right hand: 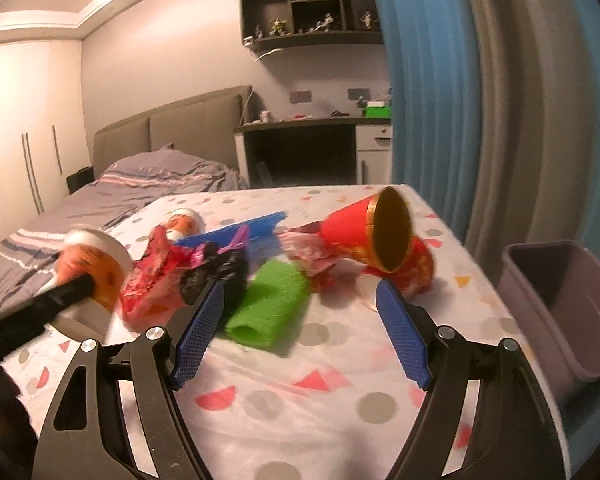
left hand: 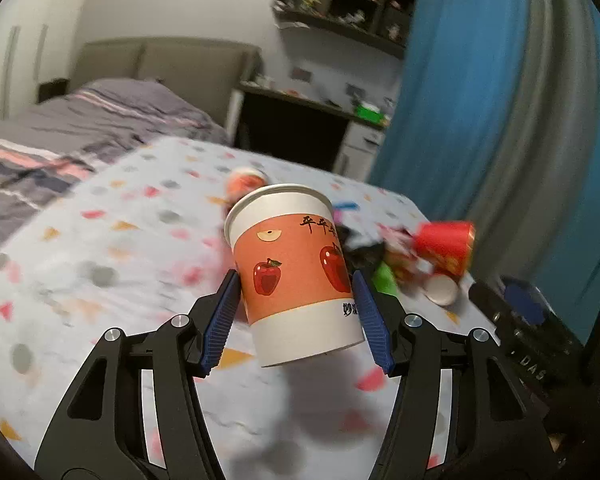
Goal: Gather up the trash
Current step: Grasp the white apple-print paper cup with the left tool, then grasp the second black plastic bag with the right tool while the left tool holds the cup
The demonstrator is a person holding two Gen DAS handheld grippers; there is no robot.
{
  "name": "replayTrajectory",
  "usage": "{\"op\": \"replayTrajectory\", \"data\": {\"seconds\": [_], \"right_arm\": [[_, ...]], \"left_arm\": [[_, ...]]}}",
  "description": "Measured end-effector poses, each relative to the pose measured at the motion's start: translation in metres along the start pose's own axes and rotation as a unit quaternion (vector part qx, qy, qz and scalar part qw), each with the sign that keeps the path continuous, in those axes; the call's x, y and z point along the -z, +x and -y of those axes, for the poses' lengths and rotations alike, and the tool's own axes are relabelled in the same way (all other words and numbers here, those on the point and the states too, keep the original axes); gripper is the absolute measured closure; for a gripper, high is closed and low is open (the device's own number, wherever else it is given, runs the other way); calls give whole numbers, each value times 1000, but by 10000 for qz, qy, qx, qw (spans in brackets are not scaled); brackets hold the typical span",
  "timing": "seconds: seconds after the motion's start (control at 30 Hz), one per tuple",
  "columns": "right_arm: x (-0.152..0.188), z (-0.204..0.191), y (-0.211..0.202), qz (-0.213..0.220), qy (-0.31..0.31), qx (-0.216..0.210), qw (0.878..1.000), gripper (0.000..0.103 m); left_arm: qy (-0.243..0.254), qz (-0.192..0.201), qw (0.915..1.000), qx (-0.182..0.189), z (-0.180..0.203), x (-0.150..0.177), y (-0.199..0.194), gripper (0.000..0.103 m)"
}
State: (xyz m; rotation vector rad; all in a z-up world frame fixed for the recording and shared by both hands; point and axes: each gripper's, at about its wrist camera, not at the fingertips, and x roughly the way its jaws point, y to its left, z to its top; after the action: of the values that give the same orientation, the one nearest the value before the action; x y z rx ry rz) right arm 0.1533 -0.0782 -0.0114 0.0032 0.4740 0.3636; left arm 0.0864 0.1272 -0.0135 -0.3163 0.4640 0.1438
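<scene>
Risk noted: the apple-print paper cup [left hand: 296, 272], lifted clear of the desk [left hand: 100, 240] and tilted, is clamped low on its thin wall by the left gripper [left hand: 296, 316]; crushing or slipping is judged possible. Right gripper [right hand: 300, 336] fingers are held wide, empty, above the green sponge [right hand: 272, 308]. The bin [right hand: 568, 304] is seen just beside the desk edge.

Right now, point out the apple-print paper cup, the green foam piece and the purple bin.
apple-print paper cup [left hand: 296, 272], left wrist view, orange band.
green foam piece [right hand: 270, 304], right wrist view, top face.
purple bin [right hand: 540, 312], right wrist view, near wall.
</scene>
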Motion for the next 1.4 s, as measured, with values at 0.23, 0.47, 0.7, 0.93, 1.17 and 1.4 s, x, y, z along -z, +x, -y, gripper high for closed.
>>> {"op": "replayTrajectory", "data": {"seconds": [0.23,0.47,0.7,0.93,1.17,1.4], "right_arm": [[-2,-33,38,-268,-299,-187,9990,29],[-7,-44,78,-665,-198,-330,9970,38],[-6,-47,109,-1067,-95,-541,9928,65],[-4,-51,93,-936,-238,-770,9923,100],[-9,-40,28,-307,-192,-867,9956,101],[-4,-7,-33,68,-5,-673,9977,101]], "left_arm": [[-243,152,9987,-423,-35,-10,-4,46],[-371,218,9972,-612,-57,-15,0,46],[-392,214,9970,-629,-65,-16,4,46],[-359,223,9971,-634,-65,-17,4,46],[-247,327,9978,-513,-50,-16,-8,46],[17,399,9989,-229,-15,-11,-19,46]]}}
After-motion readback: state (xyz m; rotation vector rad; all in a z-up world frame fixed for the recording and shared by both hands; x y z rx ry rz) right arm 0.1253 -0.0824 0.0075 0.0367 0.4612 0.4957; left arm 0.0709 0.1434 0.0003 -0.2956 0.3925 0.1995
